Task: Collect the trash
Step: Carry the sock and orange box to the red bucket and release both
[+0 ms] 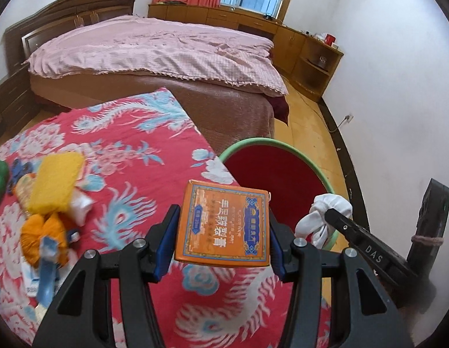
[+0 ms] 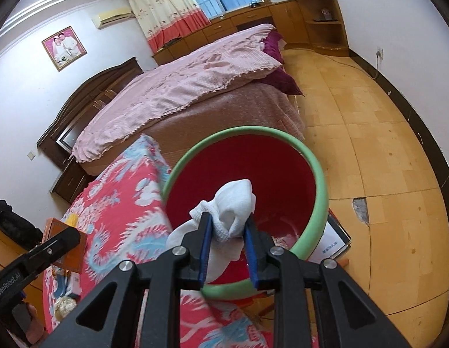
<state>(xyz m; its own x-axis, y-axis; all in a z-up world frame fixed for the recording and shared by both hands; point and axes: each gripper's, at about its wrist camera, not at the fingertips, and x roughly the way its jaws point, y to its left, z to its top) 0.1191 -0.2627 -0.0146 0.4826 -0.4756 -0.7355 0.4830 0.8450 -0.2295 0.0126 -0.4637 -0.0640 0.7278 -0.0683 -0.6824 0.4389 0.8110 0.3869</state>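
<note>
Both grippers tilt downward: left gripper point(image 1: 223, 226) jaws clamp an orange box point(image 1: 224, 223); right gripper point(image 2: 227, 232) jaws pinch a white sock point(image 2: 230, 206) over the red bin point(image 2: 282, 174).

I see an orange box point(image 1: 223, 226) with blue trim, tilted and raised above the red floral table point(image 1: 123, 156). A crumpled white cloth point(image 2: 233, 211), perhaps a sock, hangs over the red bin point(image 2: 271, 171) with its green rim.

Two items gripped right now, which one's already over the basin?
The white sock in the right gripper: it hangs above the red basin. The orange box in the left gripper sits over the floral cloth.
</note>
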